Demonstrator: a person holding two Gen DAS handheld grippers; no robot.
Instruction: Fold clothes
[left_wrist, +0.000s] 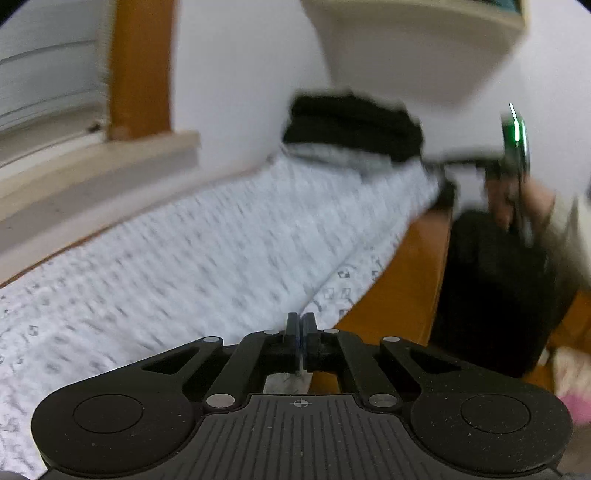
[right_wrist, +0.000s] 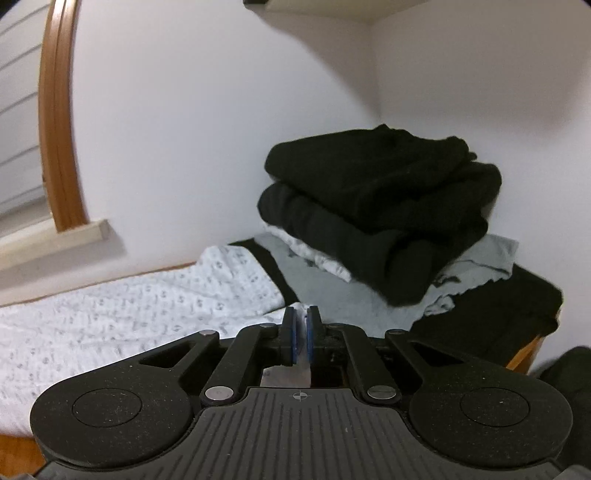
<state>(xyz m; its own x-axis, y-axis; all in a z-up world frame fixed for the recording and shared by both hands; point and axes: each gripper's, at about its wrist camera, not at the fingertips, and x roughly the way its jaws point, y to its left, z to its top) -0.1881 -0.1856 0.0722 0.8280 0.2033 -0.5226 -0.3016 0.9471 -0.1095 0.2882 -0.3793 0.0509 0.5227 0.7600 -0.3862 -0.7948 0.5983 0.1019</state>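
Observation:
A white cloth with a small grey pattern lies spread over the wooden table. My left gripper is at the cloth's near edge, jaws pressed together with a thin sliver of the fabric between the pads. In the right wrist view the same cloth runs off to the left. My right gripper is shut on its edge, and white fabric shows in the narrow gap between the blue pads. A person's hand appears blurred at the right of the left wrist view.
A stack of folded clothes, black on top of grey and white, sits in the wall corner on a black cloth; it shows blurred as the stack. A window sill runs at left. A shelf hangs overhead. A dark bulky object stands beside the table.

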